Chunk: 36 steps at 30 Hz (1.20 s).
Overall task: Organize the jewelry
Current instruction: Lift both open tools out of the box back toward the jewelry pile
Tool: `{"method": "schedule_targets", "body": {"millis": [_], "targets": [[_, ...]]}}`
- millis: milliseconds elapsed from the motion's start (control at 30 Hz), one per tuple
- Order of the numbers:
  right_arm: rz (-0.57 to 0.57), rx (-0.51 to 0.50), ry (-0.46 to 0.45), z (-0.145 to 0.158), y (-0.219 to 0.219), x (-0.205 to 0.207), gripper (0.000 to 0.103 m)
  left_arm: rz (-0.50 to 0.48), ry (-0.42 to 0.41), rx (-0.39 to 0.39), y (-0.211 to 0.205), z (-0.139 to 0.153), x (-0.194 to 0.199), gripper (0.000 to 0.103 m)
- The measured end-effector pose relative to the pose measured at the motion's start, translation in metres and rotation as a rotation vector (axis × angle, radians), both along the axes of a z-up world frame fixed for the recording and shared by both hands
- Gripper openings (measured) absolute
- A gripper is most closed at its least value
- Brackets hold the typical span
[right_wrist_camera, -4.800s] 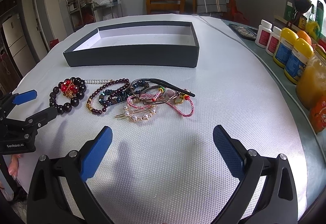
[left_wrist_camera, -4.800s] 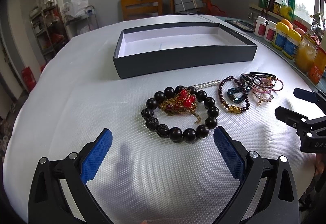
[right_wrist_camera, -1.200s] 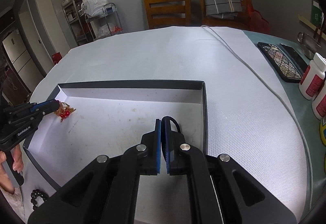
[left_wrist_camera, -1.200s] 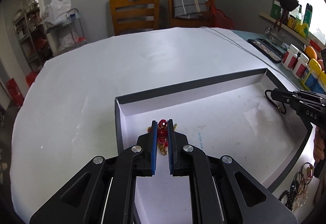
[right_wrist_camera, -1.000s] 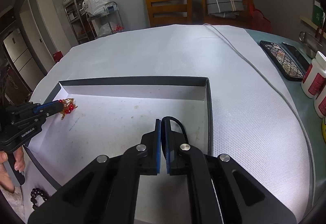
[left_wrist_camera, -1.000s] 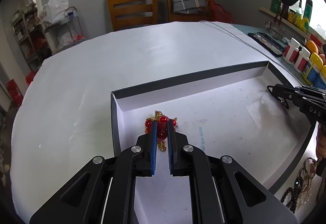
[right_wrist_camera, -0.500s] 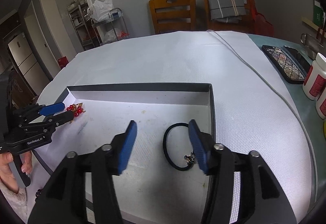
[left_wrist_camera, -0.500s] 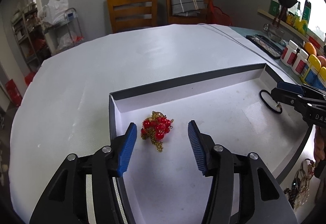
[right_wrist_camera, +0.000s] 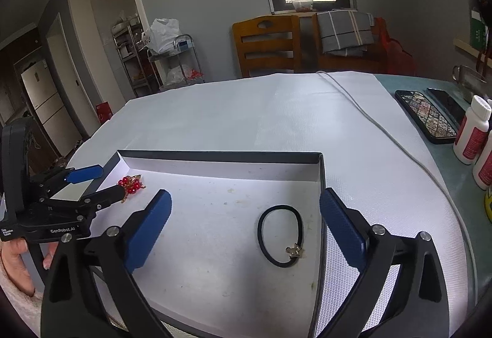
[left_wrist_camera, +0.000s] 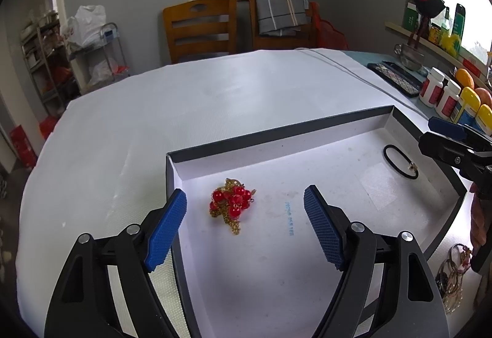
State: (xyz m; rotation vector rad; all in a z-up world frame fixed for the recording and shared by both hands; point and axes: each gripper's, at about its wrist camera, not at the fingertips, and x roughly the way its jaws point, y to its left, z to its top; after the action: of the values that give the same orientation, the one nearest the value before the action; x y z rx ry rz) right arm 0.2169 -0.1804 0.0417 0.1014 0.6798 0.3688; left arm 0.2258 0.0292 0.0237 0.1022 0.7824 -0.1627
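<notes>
Our left gripper [left_wrist_camera: 244,215] and right gripper [right_wrist_camera: 244,221] have both spread apart, releasing the red bead chain [left_wrist_camera: 232,202] at centre frame and the black hair tie [right_wrist_camera: 281,235] lower right inside the box [right_wrist_camera: 221,156], so we fetch the remaining jewelry [left_wrist_camera: 455,273] next.

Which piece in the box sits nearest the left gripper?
The red-bead piece, lying just ahead of the open left gripper. The black band lies at the box's far right end.
</notes>
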Motion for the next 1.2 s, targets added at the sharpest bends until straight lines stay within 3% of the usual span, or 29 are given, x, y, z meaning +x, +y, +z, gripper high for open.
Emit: {"method": "schedule_targets", "body": {"millis": [200, 267, 533, 967, 1200], "targets": [[-0.095, -0.076, -0.001, 0.0, 0.001, -0.001, 0.097, -0.007, -0.022, 0.0, -0.003, 0.005, -0.005, 0.083], [-0.112, -0.093, -0.008, 0.001, 0.001, -0.002, 0.097, -0.006, -0.03, 0.003, -0.005, 0.006, -0.006, 0.089], [-0.162, -0.155, -0.018, -0.001, 0.002, -0.003, 0.097, -0.001, -0.046, 0.018, -0.007, 0.009, -0.008, 0.09], [-0.217, -0.196, -0.028, 0.003, -0.001, -0.007, 0.097, -0.006, -0.059, 0.025, -0.01, 0.012, -0.012, 0.091], [-0.235, -0.181, 0.026, 0.003, -0.007, -0.003, 0.097, 0.018, -0.119, 0.009, -0.008, 0.038, -0.036, 0.092]]}}
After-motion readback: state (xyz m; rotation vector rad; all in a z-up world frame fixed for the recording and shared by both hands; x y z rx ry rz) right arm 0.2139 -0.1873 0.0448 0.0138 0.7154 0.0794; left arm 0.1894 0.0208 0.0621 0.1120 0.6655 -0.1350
